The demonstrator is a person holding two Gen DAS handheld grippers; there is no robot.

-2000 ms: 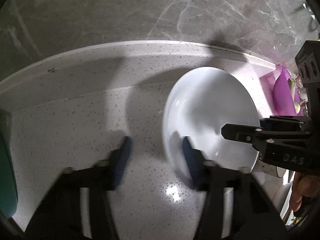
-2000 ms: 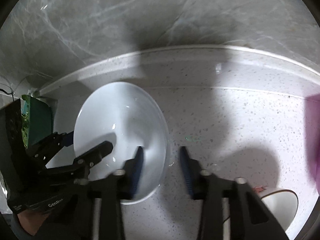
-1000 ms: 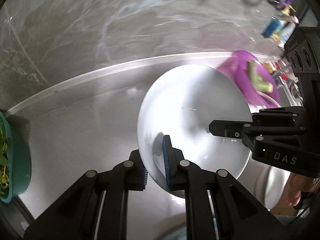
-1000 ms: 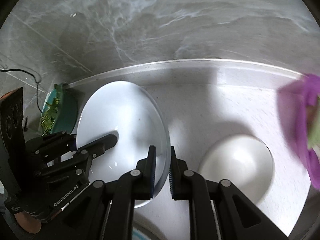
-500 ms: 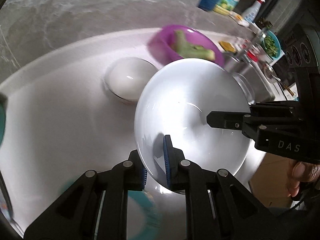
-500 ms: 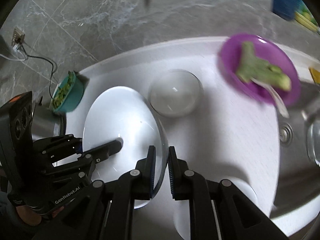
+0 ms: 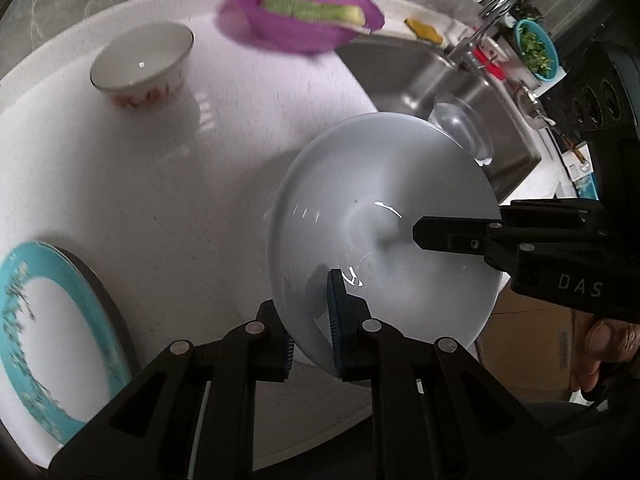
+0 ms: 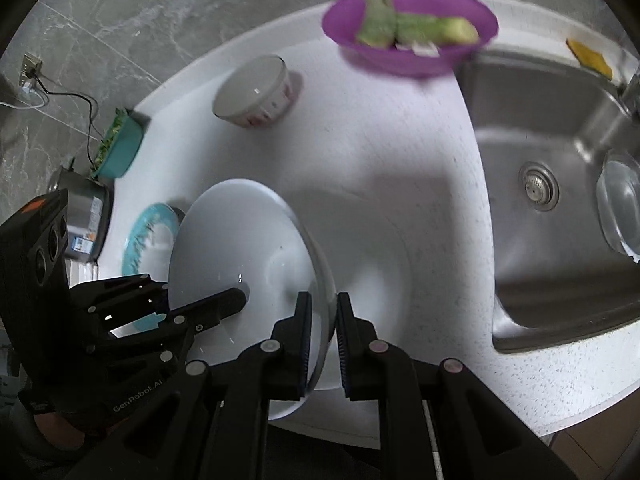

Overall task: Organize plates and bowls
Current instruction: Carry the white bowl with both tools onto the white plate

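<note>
A large deep white plate (image 7: pixel 384 232) hangs tilted above the white counter (image 7: pixel 160 208), gripped from both sides. My left gripper (image 7: pixel 310 332) is shut on its near-left rim. In the left wrist view, one finger (image 7: pixel 448 236) of the right gripper lies across the plate's inside. My right gripper (image 8: pixel 323 320) is shut on the white plate's (image 8: pixel 240 248) right rim, and a finger (image 8: pixel 216 304) of the left gripper reaches in from the left. A teal-rimmed plate (image 7: pixel 48 340) (image 8: pixel 148 236) lies flat on the counter to the left. A small white bowl (image 7: pixel 140 64) (image 8: pixel 252 92) with red marks stands farther back.
A purple bowl (image 8: pixel 408 36) of green vegetable sits at the back by the steel sink (image 8: pixel 560 160), which holds a clear glass bowl (image 8: pixel 620 208). A teal basket (image 8: pixel 120 144) of greens and a metal pot (image 8: pixel 84 216) stand far left. The counter's front edge is just below the plate.
Both grippers closed on the white plate, lifted it from near the back wall and swept it sideways. The small bowl, purple bowl, sink and teal-rimmed plate have come into view.
</note>
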